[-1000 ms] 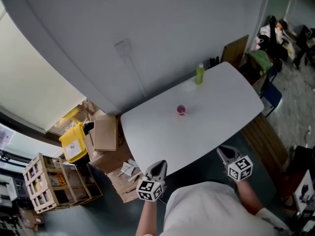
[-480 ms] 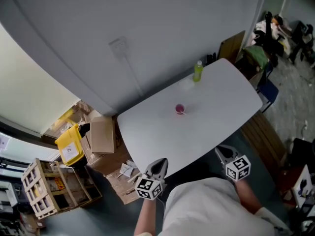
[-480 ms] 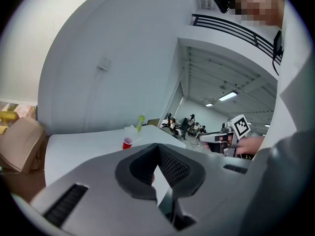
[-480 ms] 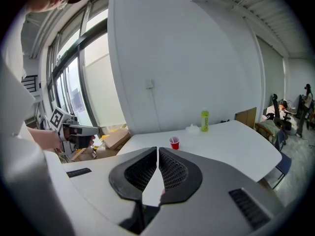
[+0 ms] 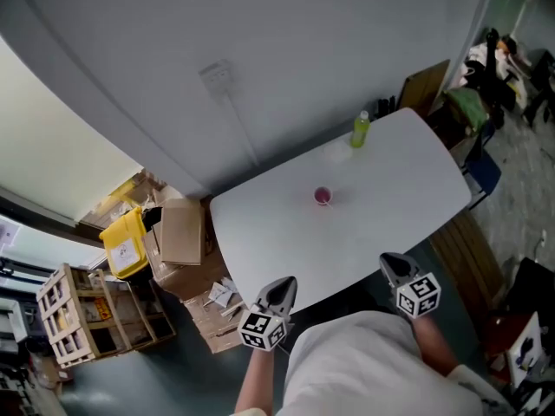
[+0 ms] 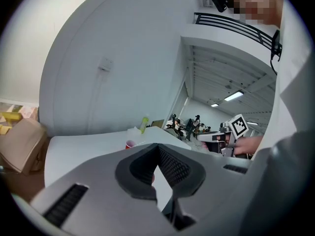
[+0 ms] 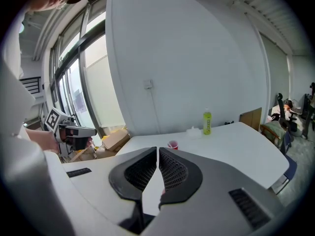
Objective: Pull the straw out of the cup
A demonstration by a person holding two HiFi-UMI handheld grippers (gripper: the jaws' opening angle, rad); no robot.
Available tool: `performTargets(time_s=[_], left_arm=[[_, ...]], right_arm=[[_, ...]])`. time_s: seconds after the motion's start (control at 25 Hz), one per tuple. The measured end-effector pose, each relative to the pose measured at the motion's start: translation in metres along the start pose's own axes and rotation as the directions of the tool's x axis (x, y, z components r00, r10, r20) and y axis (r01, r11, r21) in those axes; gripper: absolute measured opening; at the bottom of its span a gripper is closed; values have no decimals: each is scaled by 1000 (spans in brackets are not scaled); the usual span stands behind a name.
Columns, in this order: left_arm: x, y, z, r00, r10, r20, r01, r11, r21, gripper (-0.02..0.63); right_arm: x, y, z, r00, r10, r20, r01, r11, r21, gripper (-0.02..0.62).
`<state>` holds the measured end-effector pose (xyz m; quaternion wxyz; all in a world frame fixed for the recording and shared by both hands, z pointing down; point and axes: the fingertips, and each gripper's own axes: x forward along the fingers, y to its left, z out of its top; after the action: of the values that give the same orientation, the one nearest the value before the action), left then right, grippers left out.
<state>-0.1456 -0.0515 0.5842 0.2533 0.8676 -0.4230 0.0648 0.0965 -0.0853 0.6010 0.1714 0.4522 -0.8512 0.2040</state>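
A small red cup stands near the middle of the white table; it also shows in the left gripper view as the cup and in the right gripper view as the cup. A straw is too small to make out. My left gripper hangs at the table's near edge, jaws together and empty. My right gripper is held at the same edge further right, also shut on nothing. Both are well short of the cup.
A green bottle stands at the table's far edge with a clear wrapper beside it. Cardboard boxes, a yellow bin and a wooden crate crowd the floor at left. A blue chair sits at right.
The head view has shifted a little, so table and cup sit slightly higher and further right. Both grippers have edged toward the table edge and stay shut.
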Motion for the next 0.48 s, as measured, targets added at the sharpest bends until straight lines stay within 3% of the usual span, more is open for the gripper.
performTargets(time_s=[0.2, 0.48], left_arm=[[16, -2, 6, 999, 20, 35, -18, 999, -45, 2], [36, -3, 12, 993, 106, 49, -101, 990, -95, 2]], right_arm=[[24, -25, 21, 999, 42, -10, -43, 999, -21, 40], [58, -54, 39, 990, 128, -52, -132, 988, -78, 40]])
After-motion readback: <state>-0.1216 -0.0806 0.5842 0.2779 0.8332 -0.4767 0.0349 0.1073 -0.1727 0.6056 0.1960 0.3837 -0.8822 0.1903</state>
